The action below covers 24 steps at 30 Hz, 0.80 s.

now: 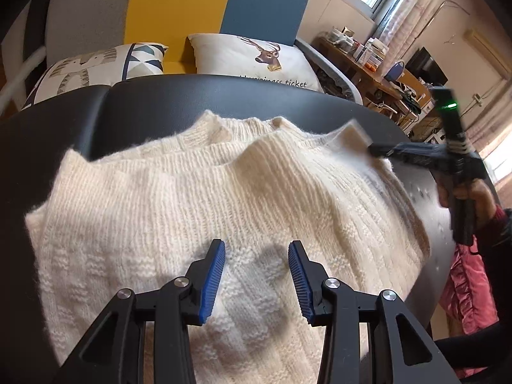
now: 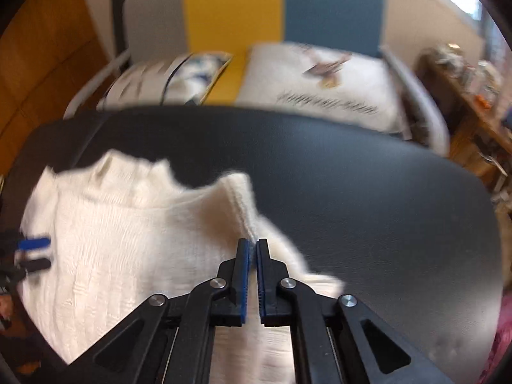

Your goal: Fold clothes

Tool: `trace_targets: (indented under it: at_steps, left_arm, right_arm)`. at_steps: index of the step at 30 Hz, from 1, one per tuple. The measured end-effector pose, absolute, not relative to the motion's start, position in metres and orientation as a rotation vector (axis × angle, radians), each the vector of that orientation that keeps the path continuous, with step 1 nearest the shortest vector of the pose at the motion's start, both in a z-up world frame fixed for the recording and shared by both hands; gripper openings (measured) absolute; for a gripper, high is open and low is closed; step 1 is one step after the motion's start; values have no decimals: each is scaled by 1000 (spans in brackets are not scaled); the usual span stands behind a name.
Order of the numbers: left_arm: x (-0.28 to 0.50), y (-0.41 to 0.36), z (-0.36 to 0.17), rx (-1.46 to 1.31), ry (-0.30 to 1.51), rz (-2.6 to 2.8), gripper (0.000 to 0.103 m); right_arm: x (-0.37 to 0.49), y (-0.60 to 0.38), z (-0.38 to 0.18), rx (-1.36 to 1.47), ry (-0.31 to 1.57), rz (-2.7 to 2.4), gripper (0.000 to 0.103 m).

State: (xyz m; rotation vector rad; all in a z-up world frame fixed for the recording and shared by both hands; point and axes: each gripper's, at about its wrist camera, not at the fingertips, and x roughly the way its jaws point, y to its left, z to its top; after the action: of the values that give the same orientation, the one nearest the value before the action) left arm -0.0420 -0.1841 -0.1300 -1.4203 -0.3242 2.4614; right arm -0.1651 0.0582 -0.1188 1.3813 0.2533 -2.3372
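A cream knitted sweater [image 1: 204, 211] lies spread on the dark counter [image 1: 153, 102], its collar toward the far edge and its body running back under both cameras.

Left tool [image 1: 256, 275]: released. Its blue pads stand apart above the middle of the knit, with nothing between them; whether the tips touch the fabric cannot be told.

Right tool [image 2: 253, 256]: clenched on the sweater. In its own view the pads are closed with a ridge of knit pinched between them, at the garment's right shoulder or sleeve edge. The left view confirms a fold of fabric raised off the counter at that tool's tip [image 1: 371, 150], with the person's hand [image 1: 464, 192] on the grip. Both views are blurred at this edge.

Step in hand, by my judgement: the first side fold, with the right edge gathered and lifted for carrying across the body.

The next move calls for carrying the held edge inward over the chest and laying it flat, while the left tool steadies the middle so the body does not drag. Risk: loose knit may stretch or slip.
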Motion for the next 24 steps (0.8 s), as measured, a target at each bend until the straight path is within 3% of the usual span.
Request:
trace_targets:
  at_steps: [6, 9, 11, 16, 24]
  left_arm:
    - [-40, -183, -123, -1376, -364, 2473, 44]
    - [-44, -187, -120, -1386, -413, 2475, 44]
    - [-42, -191, -117, -1387, -418, 2481, 44]
    - [-33, -206, -110, -1370, -415, 2522, 45]
    - [-1, -240, -107, -1370, -596, 2558, 47]
  right_arm:
    - [-181, 75, -150, 1501, 168, -2332, 3]
    - [-176, 73, -148, 1455, 121, -2345, 8]
    - [-171, 72, -140, 1407, 96, -2371, 17]
    - [-130, 55, -121, 1262, 226, -2290, 21]
    - [-98, 52, -158, 1312, 176, -2341, 22]
